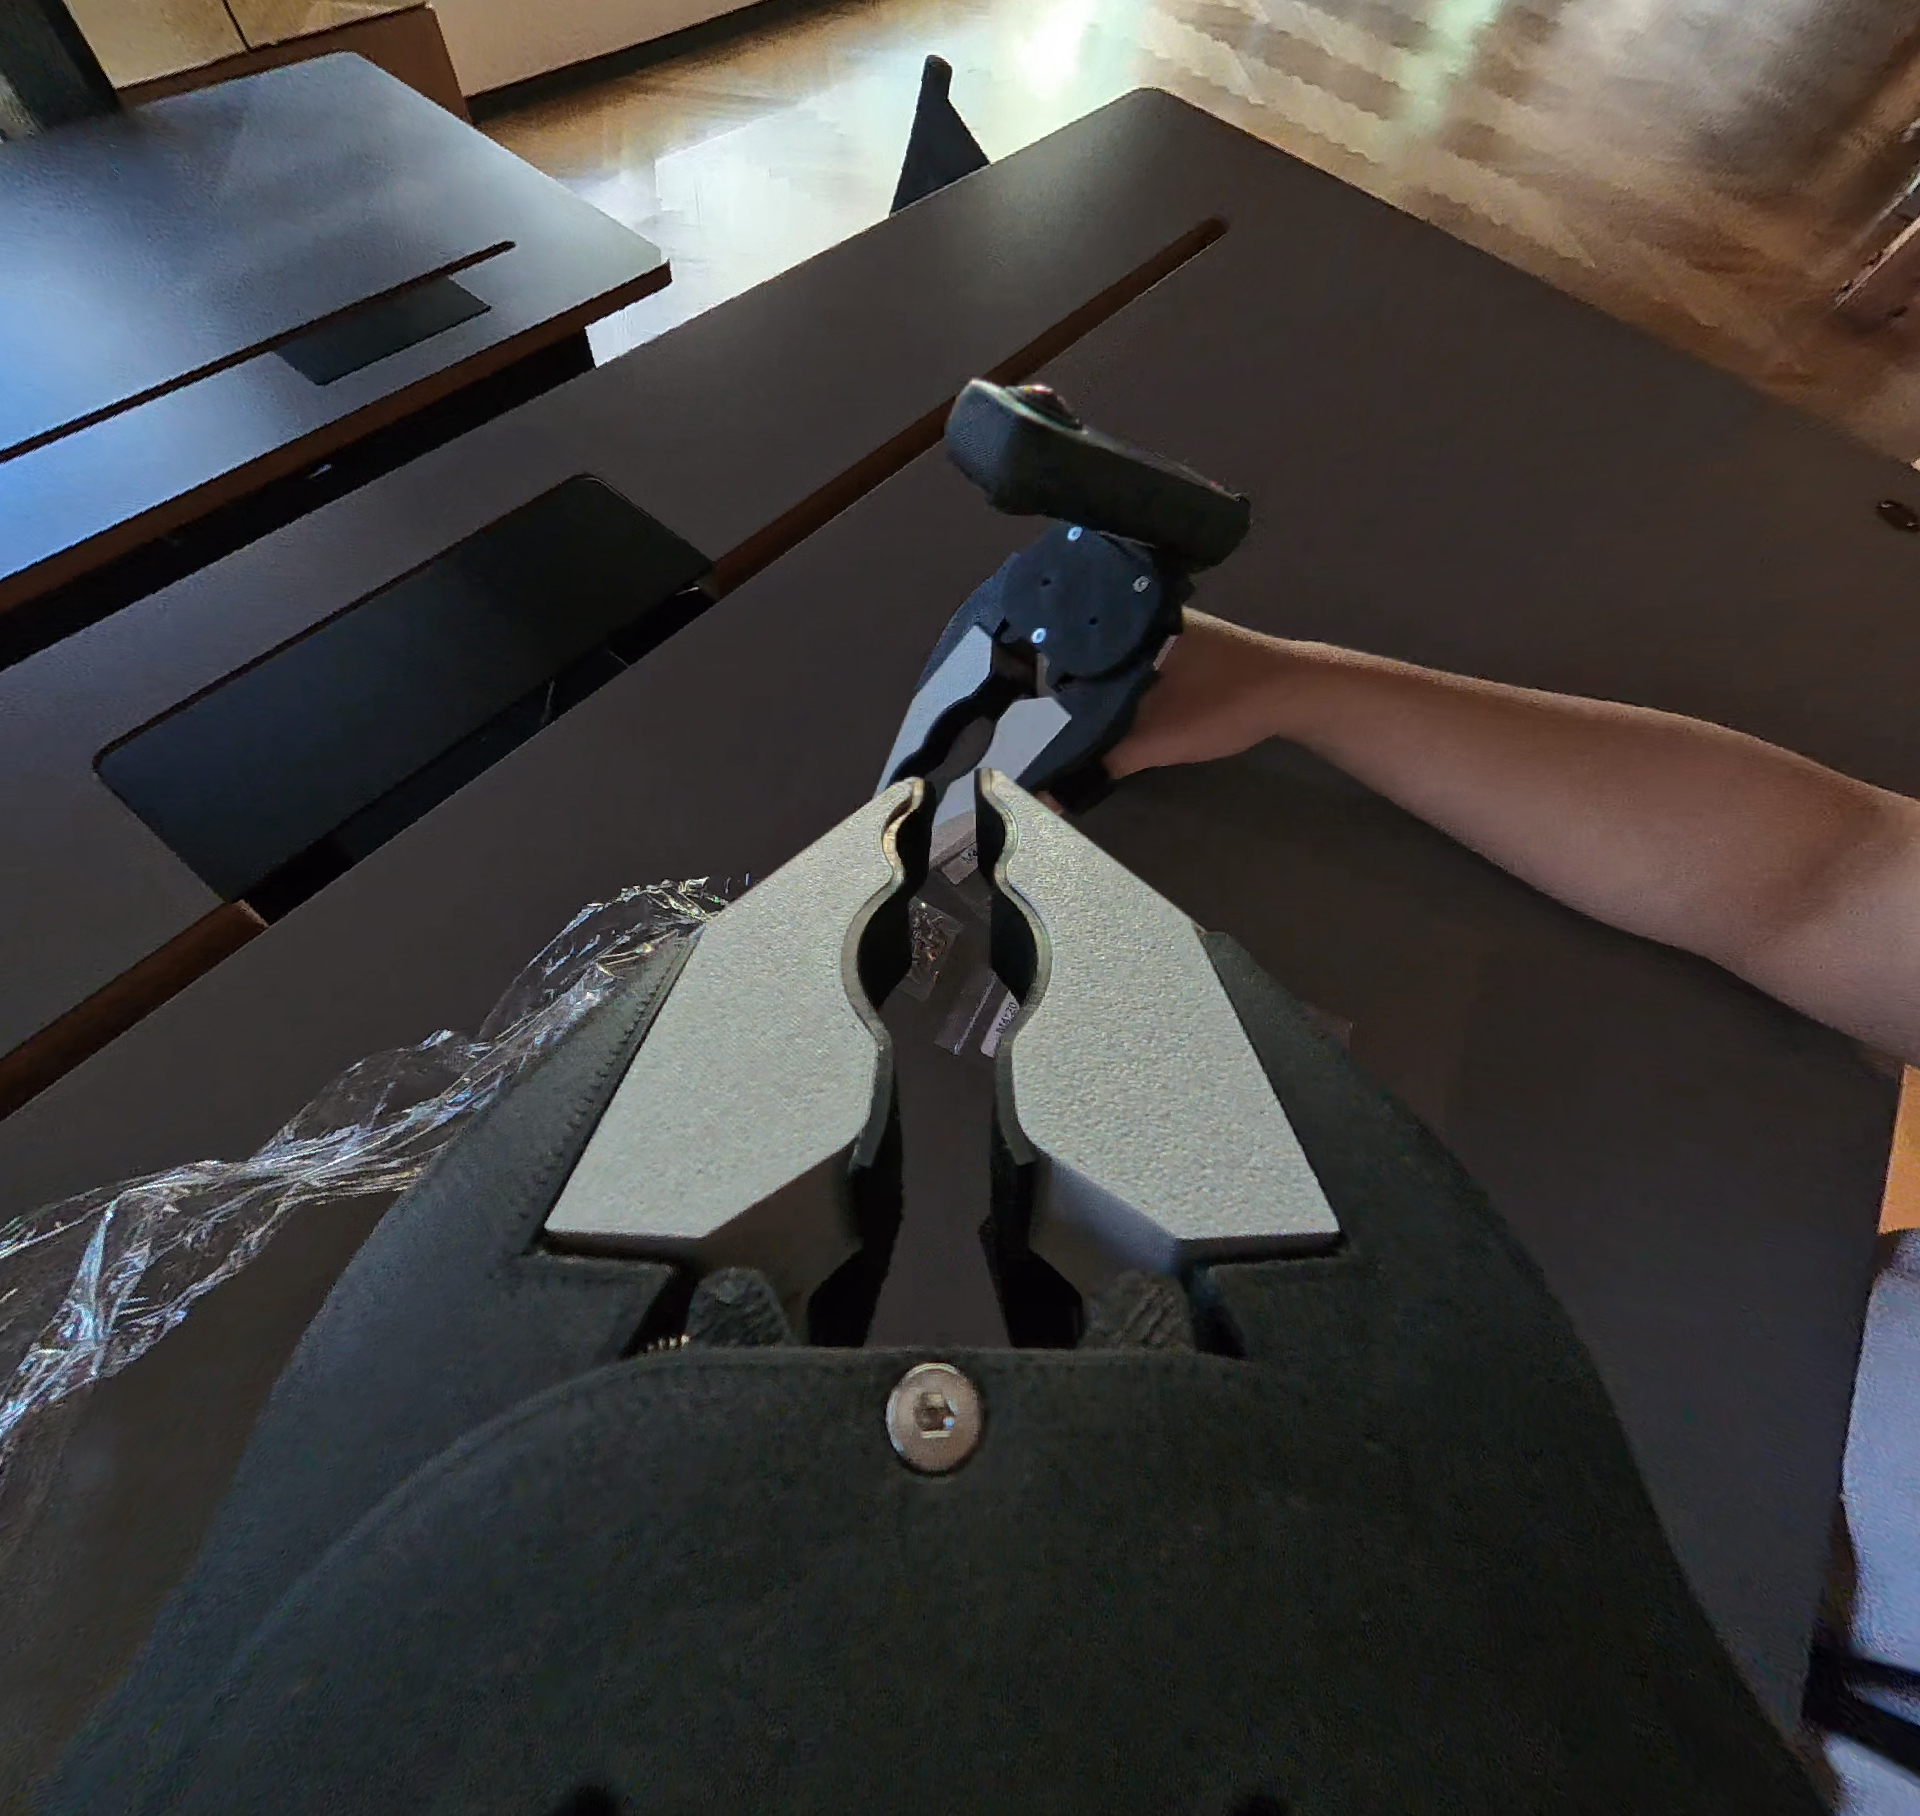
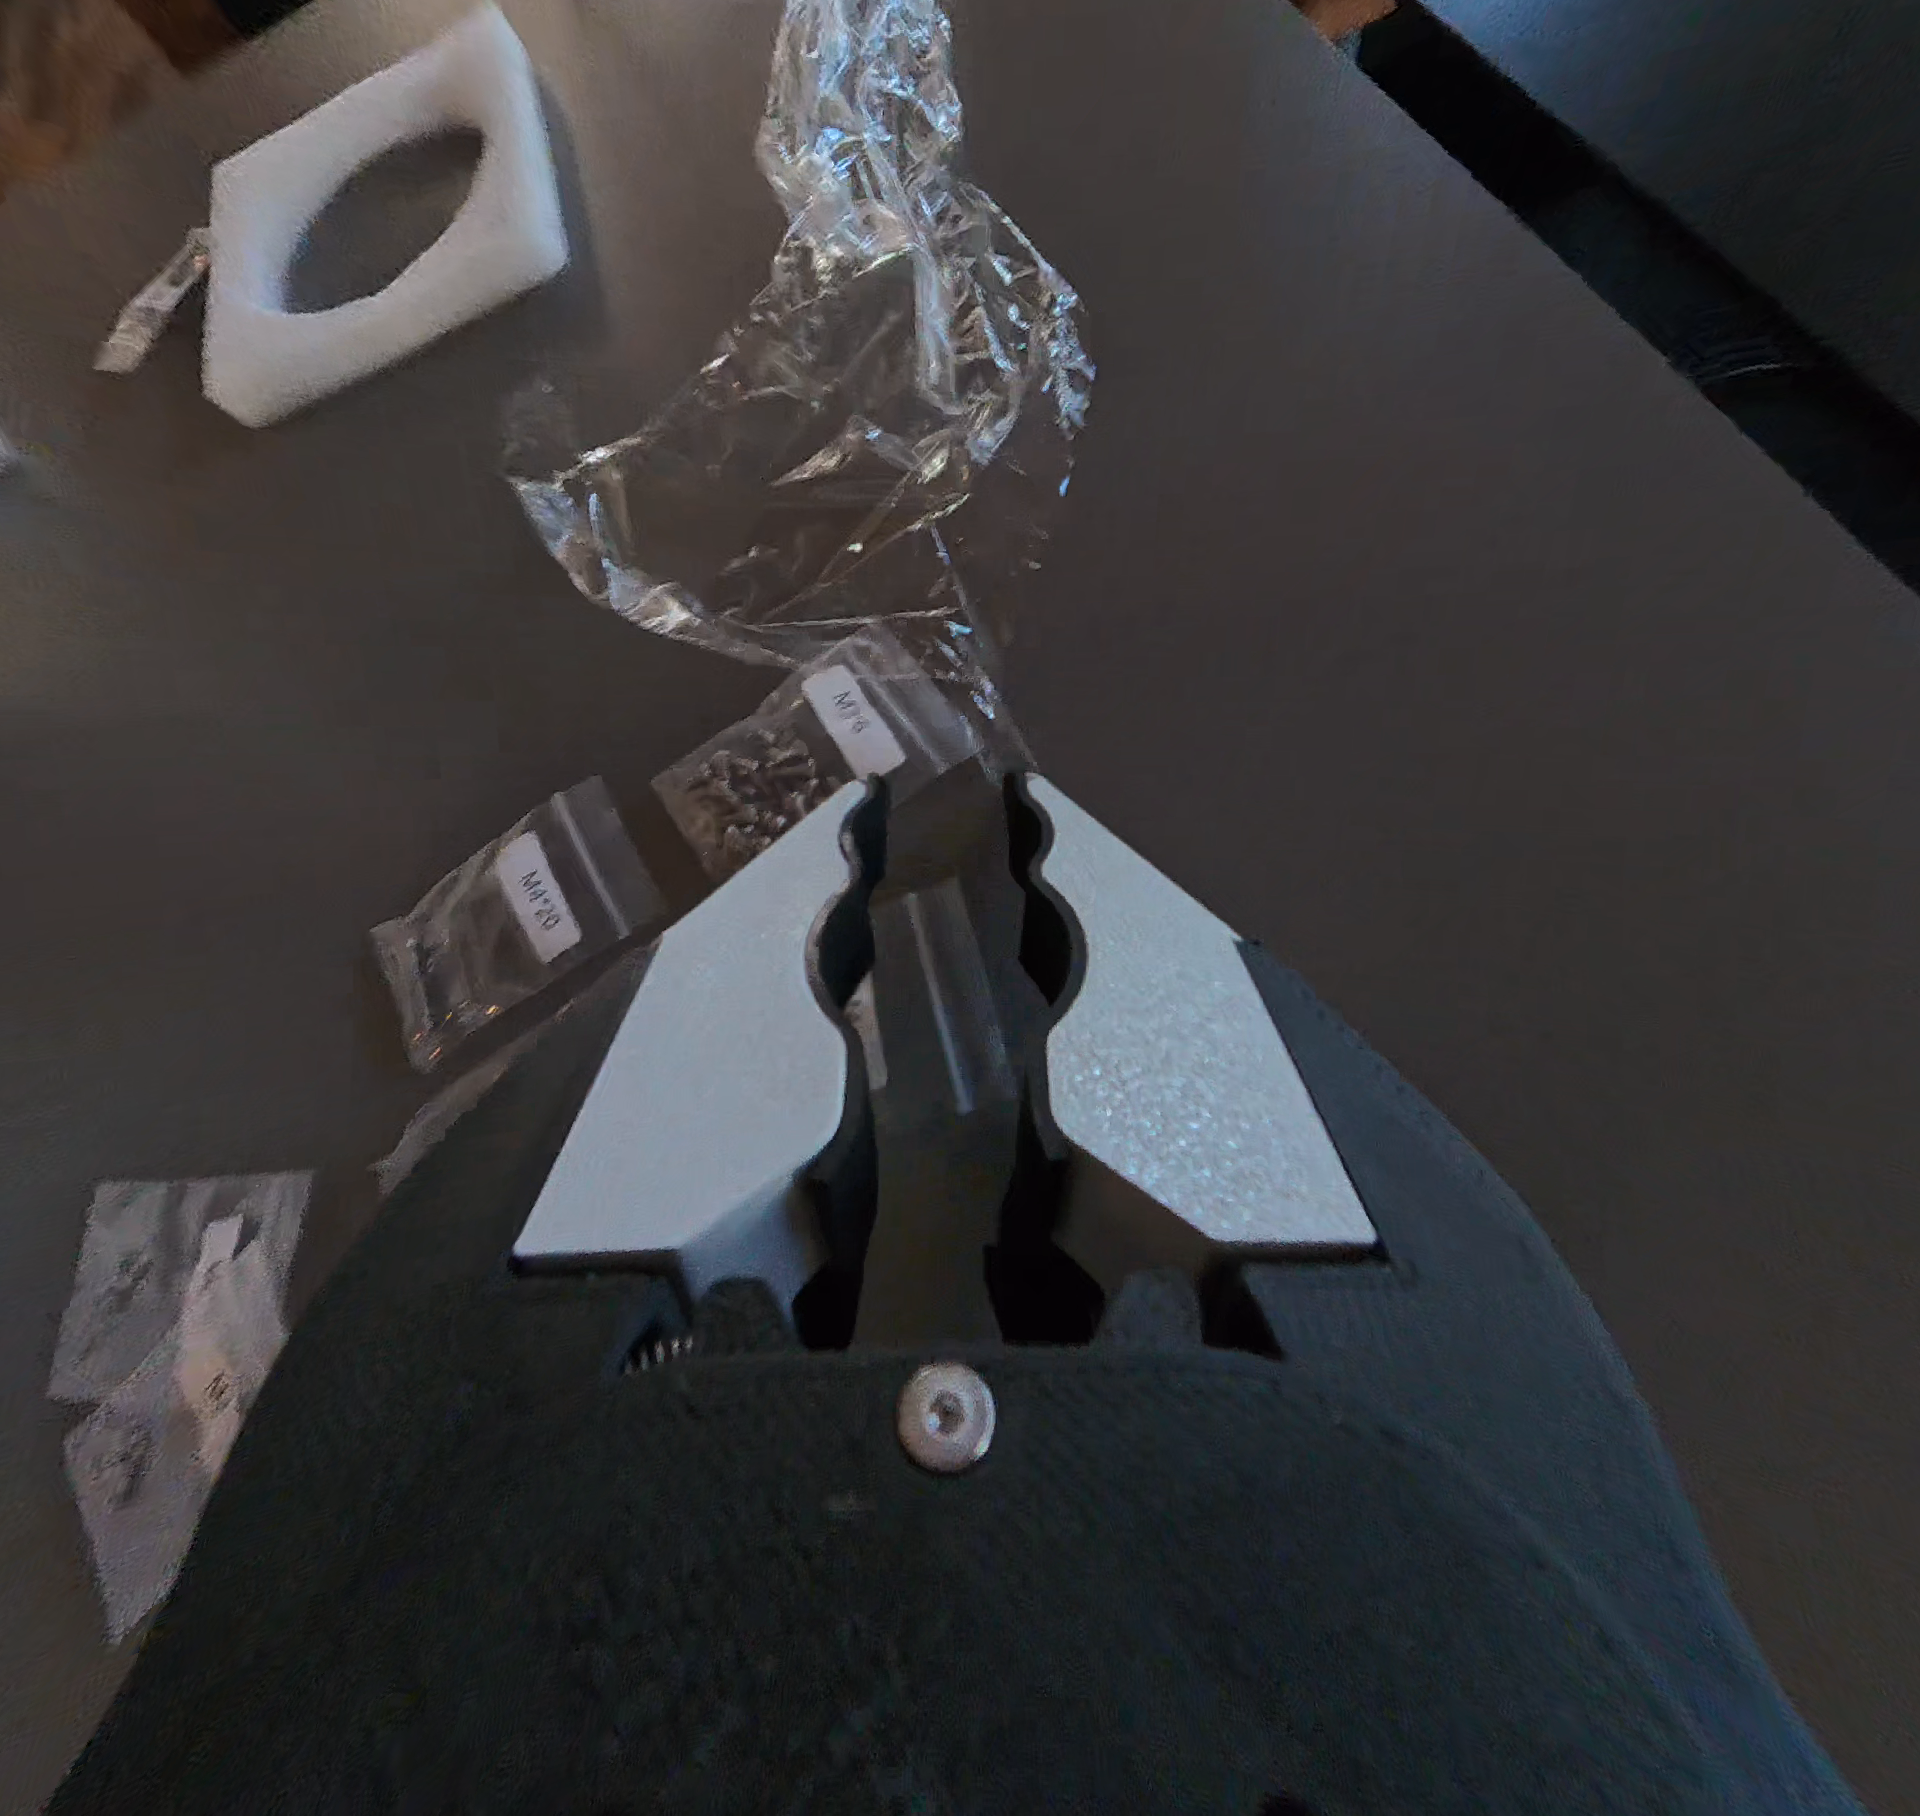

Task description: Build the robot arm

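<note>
Both tools hover with jaws slightly apart, gripping nothing: the left tool (image 1: 951, 790) and right tool (image 2: 943, 779) above small screw bags (image 2: 774, 779) lying flat on the tabletop (image 2: 1351, 623) beside crumpled plastic wrap (image 2: 831, 364).

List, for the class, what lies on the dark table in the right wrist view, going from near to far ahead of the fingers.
Small clear bag with a white label → second small bag of dark screws → crumpled clear plastic wrap → white foam block with an oval hole, all on the dark table.
</note>
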`<state>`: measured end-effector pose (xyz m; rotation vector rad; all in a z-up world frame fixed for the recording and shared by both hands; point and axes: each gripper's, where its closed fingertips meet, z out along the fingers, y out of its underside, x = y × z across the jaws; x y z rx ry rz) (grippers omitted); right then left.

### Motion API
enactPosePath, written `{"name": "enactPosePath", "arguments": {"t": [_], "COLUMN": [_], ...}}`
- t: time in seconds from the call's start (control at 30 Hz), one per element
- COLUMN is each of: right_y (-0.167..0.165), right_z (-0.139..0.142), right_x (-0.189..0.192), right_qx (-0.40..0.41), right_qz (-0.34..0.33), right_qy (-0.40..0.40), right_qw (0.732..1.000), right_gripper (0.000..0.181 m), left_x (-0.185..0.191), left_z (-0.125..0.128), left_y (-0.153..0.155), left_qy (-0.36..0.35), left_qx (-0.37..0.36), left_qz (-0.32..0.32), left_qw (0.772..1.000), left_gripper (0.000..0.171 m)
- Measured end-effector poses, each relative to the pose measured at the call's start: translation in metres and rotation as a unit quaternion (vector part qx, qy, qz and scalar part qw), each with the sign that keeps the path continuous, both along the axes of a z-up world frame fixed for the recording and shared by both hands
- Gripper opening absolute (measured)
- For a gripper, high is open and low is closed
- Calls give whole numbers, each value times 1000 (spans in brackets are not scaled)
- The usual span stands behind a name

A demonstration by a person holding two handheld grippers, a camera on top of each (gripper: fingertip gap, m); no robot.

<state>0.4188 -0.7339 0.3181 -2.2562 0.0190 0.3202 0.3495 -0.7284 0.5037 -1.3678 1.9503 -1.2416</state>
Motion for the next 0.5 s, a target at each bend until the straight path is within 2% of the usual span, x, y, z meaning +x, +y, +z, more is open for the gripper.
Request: {"name": "enactPosePath", "arguments": {"t": [0.07, 0.13, 0.23, 0.37, 0.47, 0.5], "right_y": [9, 13, 15, 16, 3, 1], "right_z": [1, 3, 1, -1, -5, -4], "right_x": [4, -8, -18, -23, -28, -29], "right_qx": [3, 9, 4, -2, -29, -28], "right_qz": [-8, 29, 68, 82, 106, 104], "right_qy": [-4, 19, 7, -18, -27, -28], "right_qw": [1000, 999, 998, 996, 994, 994], "right_gripper": [31, 35, 35, 24, 2, 1], "left_x": [0, -1, -2, -1, -3, -4], "left_z": [3, 4, 7, 13, 14, 15], "left_y": [0, -1, 2, -2, -8, -11], "left_qy": [-3, -2, -8, -17, -14, -16], "left_qx": [-9, -20, -30, -51, -55, -55], "left_qz": [-2, -7, -5, -13, -23, -28], "left_qw": [1000, 1000, 1000, 998, 998, 998], "left_gripper": [6, 6, 6, 6, 6, 6]}}
